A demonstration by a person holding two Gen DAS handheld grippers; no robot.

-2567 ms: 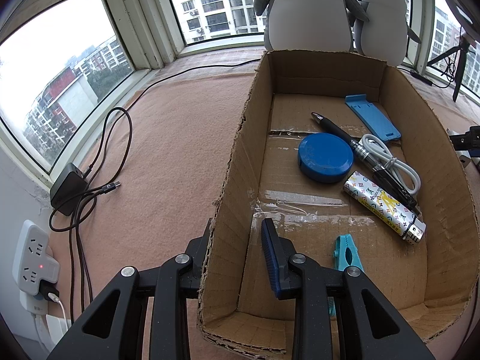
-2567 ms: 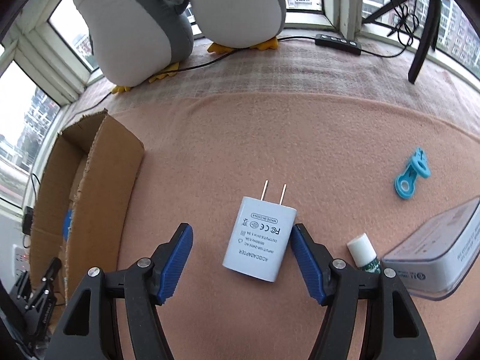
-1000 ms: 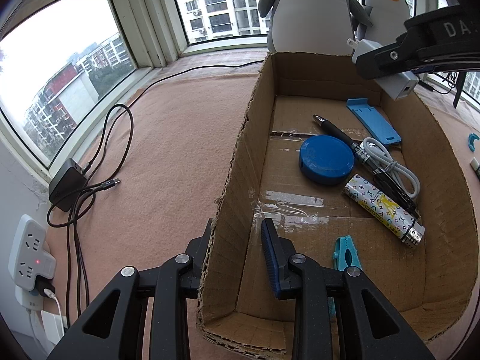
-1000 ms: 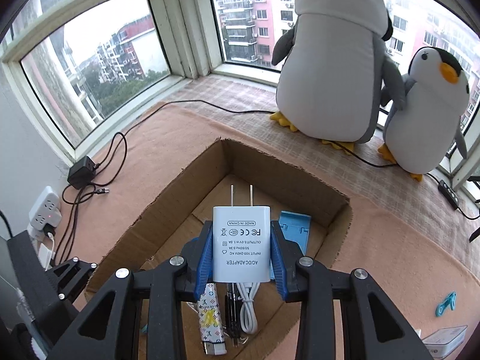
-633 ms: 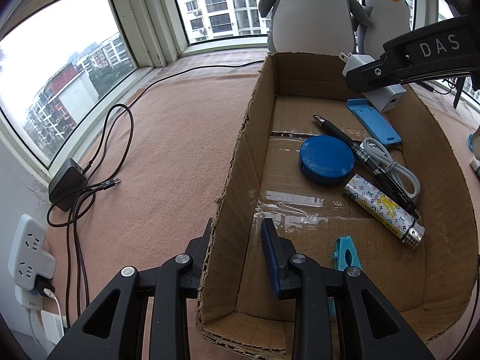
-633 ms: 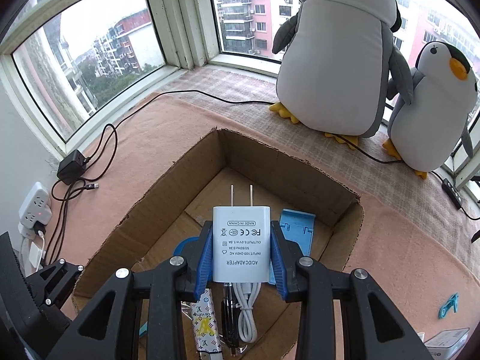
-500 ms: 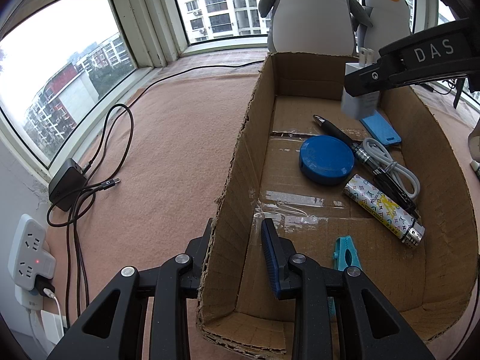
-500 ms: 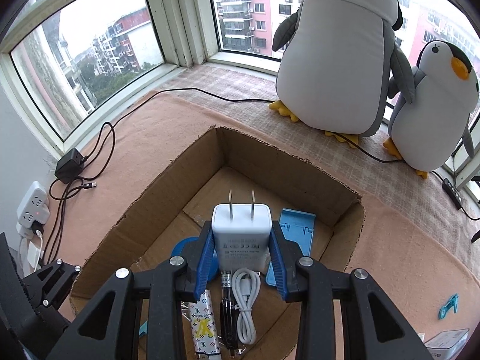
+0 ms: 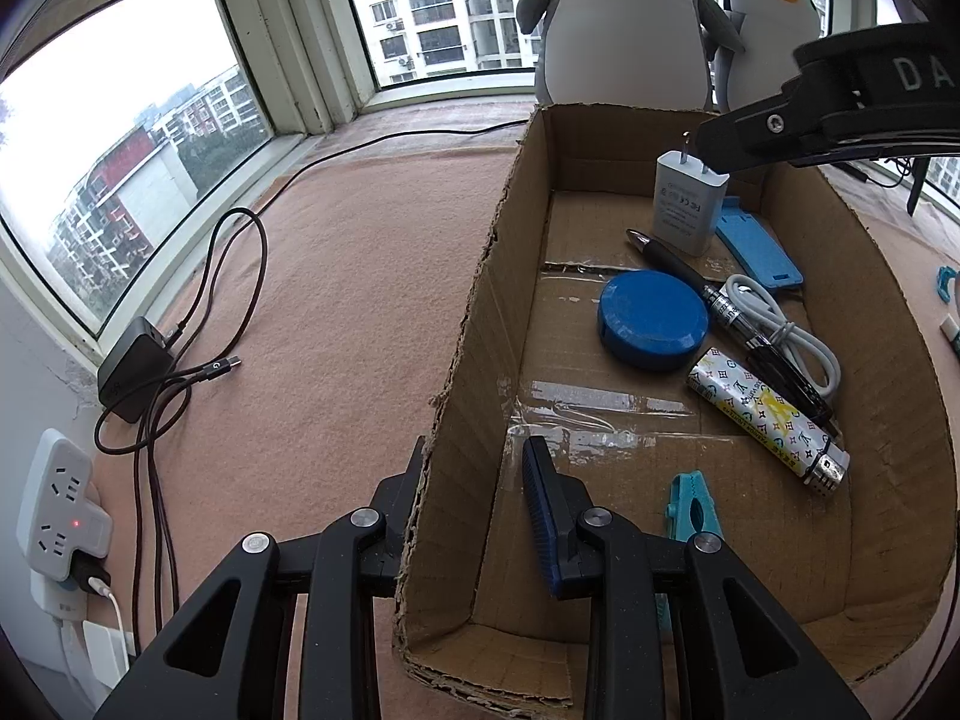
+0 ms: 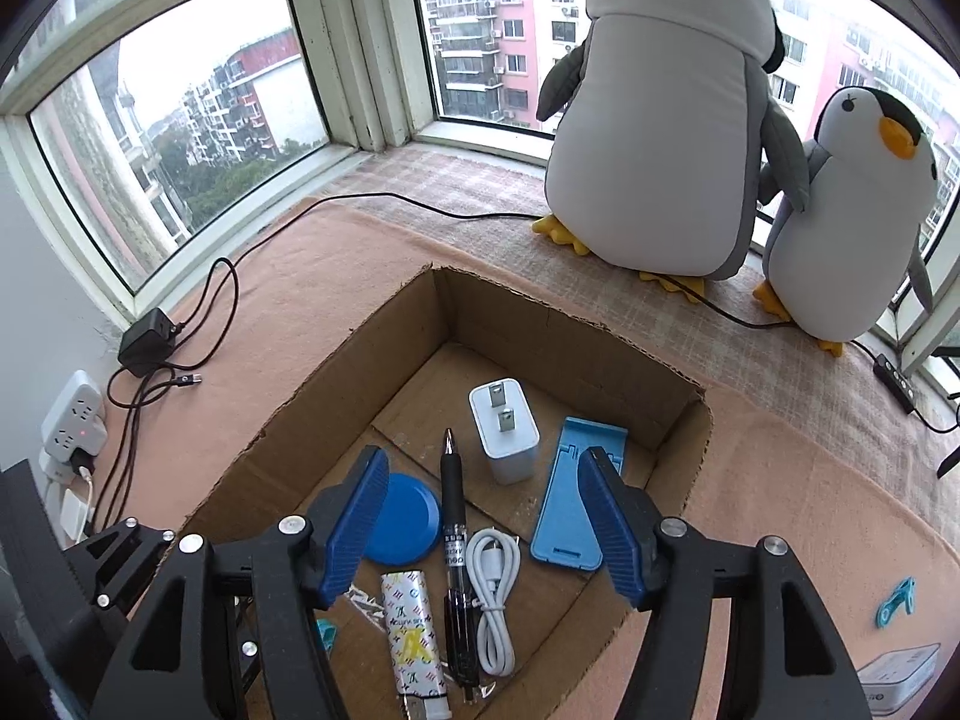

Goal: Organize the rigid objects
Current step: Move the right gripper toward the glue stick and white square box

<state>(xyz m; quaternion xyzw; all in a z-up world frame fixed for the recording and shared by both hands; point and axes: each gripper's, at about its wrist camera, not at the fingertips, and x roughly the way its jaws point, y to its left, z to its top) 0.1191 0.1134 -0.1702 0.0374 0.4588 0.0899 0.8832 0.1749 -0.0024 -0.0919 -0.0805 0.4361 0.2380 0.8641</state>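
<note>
Rough corrugated cardboard box point(image 9: 888, 312), glossy white plastic charger point(image 10: 503, 433).

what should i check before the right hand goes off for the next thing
1. Charger free of the right gripper: ok, the fingers have just been opening and nothing is between them.
2. Charger inside the box: ok, it stands between the pen and the blue stand.
3. Charger settled: cannot tell, it stands on end with its prongs up and may tip.
4. Left gripper holding the box: ok, shut on its side wall.
5. Things left outside: not ok, a teal clip and a white case remain on the blanket.
</note>
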